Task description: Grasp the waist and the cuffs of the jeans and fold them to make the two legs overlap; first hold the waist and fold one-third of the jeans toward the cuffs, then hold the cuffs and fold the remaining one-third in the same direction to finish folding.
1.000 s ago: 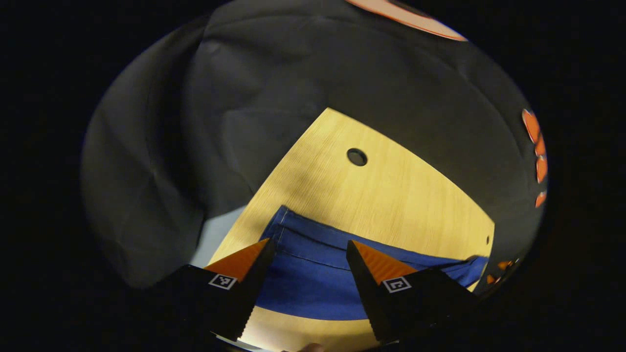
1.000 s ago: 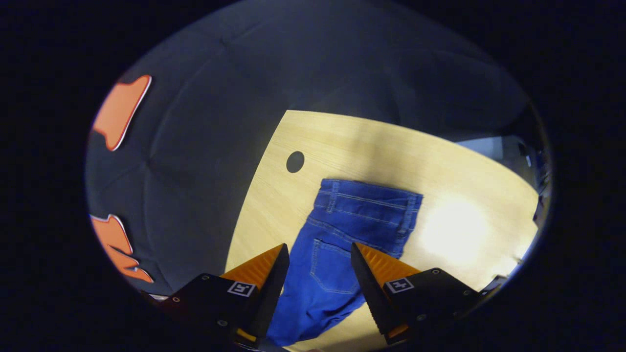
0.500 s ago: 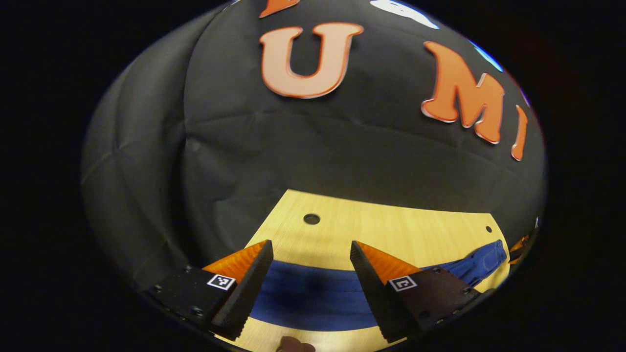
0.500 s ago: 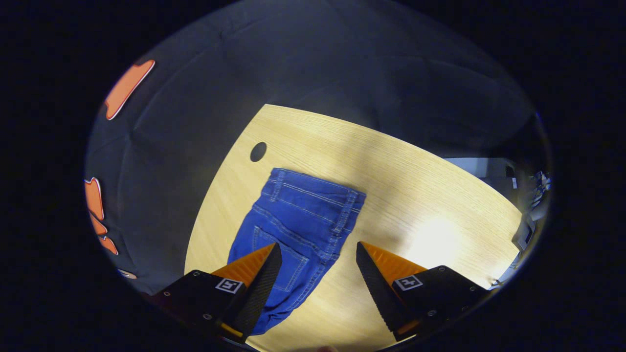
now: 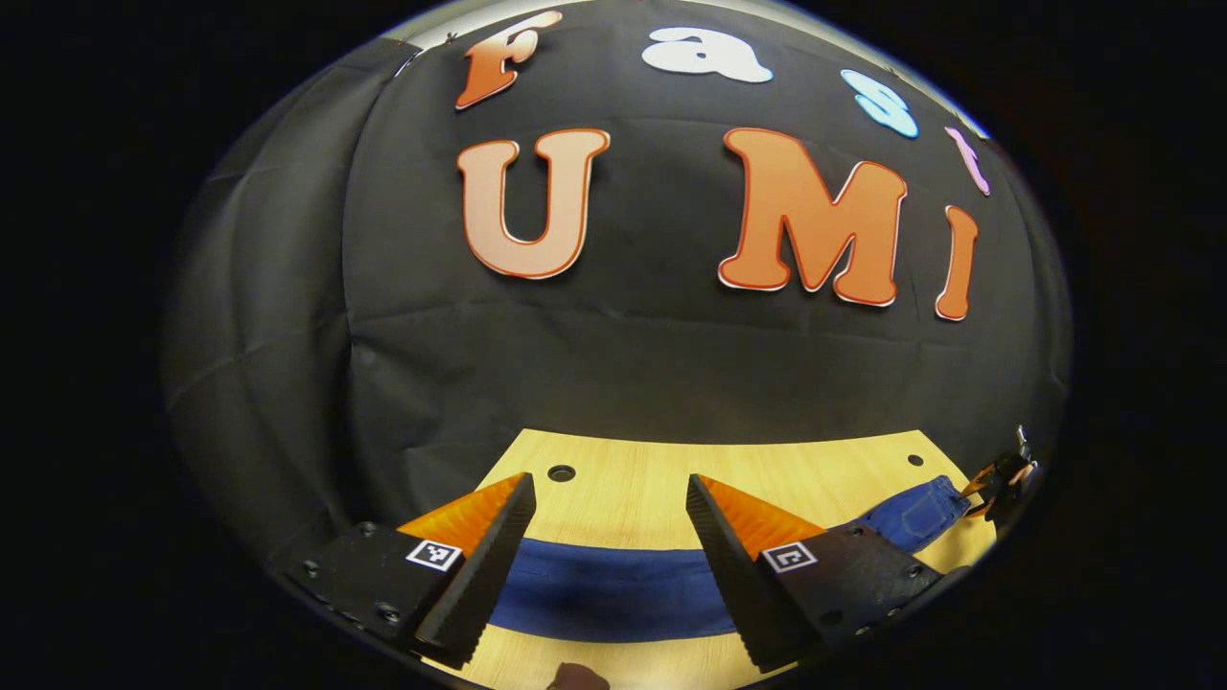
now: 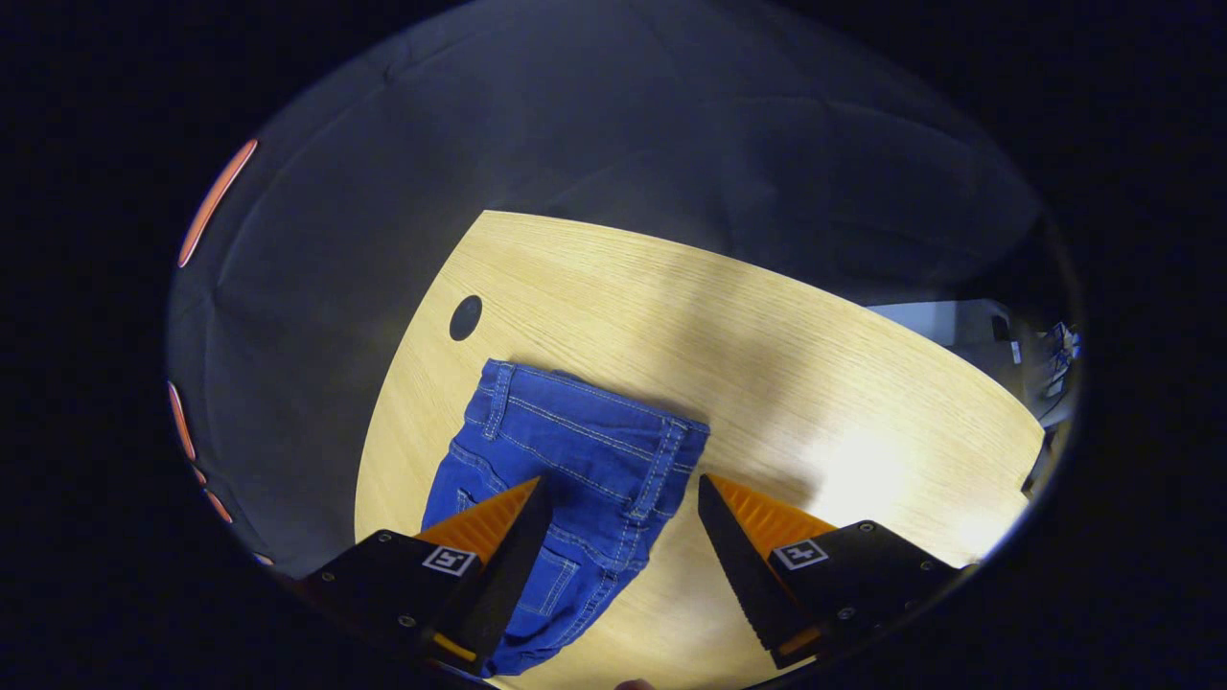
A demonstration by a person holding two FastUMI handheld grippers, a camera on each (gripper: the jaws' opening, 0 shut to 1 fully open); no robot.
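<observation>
Blue denim jeans lie flat on the pale wooden surface, both grippers, left gripper and right gripper, hovering released above; best to pinch waistband corners squarely before lifting the fold.

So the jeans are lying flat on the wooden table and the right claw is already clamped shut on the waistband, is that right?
Not quite. The jeans do lie flat on the wooden table, but the right claw is open, its fingers spread above the waistband and gripping nothing, as the right gripper view shows.
</observation>
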